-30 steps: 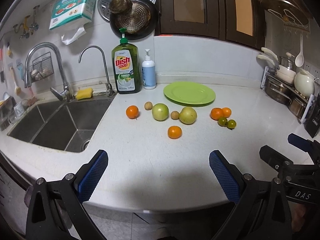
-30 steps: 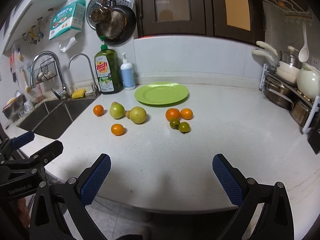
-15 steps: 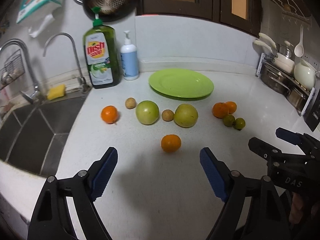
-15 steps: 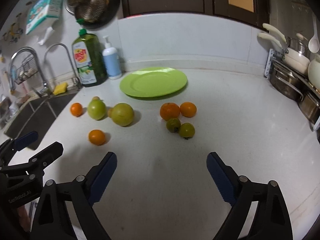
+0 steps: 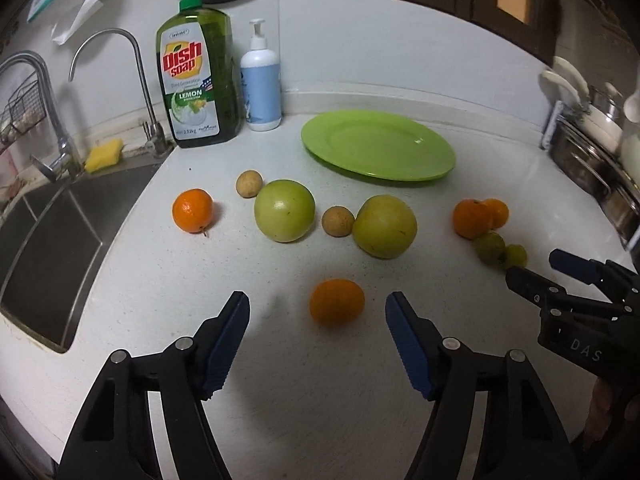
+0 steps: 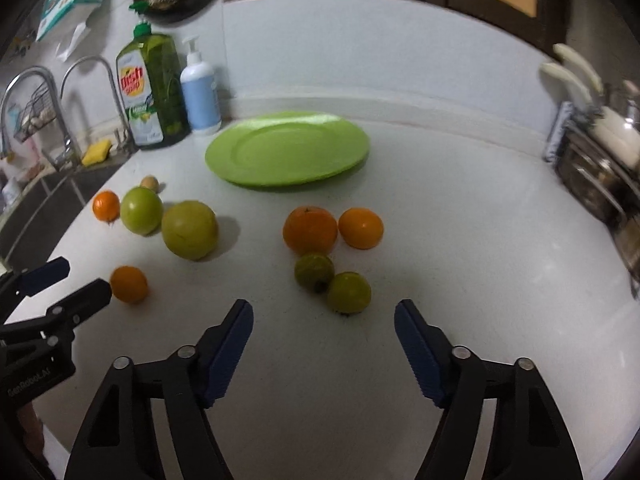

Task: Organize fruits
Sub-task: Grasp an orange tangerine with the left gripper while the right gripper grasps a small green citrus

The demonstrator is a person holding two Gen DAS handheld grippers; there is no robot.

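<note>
Here both the left gripper [image 5: 318, 320] and right gripper [image 6: 324, 320] tilt down over the counter [image 5: 320, 400], fingers narrowing (nothing gripped).

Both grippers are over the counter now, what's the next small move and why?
Probably ease the left gripper forward around the lone orange tangerine: it sits just past the fingertips, untouched, the jaws have just been closing, and the round green plate holds no fruit.
</note>
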